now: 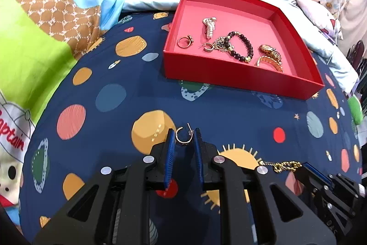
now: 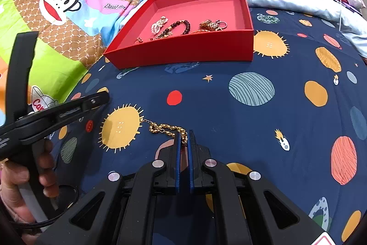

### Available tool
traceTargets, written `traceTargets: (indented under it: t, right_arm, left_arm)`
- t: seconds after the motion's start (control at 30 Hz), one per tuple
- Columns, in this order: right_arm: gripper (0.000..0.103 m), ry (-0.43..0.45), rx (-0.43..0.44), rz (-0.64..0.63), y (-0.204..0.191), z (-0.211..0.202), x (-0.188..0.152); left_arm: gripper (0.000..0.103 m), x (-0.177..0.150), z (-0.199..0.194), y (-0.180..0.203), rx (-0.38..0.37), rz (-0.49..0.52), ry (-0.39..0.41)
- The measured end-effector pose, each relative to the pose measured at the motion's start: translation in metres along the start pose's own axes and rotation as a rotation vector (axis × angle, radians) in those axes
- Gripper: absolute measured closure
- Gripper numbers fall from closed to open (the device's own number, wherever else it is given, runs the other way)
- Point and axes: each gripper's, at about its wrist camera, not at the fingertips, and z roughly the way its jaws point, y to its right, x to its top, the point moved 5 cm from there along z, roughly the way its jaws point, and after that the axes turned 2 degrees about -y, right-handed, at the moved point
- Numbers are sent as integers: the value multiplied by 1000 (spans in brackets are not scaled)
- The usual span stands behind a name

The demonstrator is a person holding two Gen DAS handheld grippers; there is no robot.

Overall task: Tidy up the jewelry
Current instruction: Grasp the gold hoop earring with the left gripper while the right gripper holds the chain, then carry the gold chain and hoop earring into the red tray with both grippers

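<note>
A navy bedsheet [image 2: 229, 111] printed with planets covers the bed, and on it, toward the pillows, sits a shallow red box [image 1: 229, 75] holding a dark bead bracelet [image 1: 240, 45], a pearl piece [image 1: 209, 26], a ring [image 1: 184, 41] and other gold items. Nearer, the right tool [image 2: 184, 137] is pinched shut on one end of a gold chain [image 2: 160, 128] that trails left across the sheet. The left tool [image 1: 184, 137] stands parted, its pads on either side of a small gold hoop earring [image 1: 182, 136] lying on the sheet.
</note>
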Motion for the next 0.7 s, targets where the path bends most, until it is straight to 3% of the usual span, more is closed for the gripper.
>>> traceTargets:
  t: [0.3, 0.7]
  right_arm:
    - [98, 36, -3, 8, 1, -25, 0]
    - [98, 164, -7, 27, 5, -81, 31]
  left_arm:
    - [87, -9, -22, -2, -13, 5, 13]
    - [87, -11, -48, 5, -27, 23, 45]
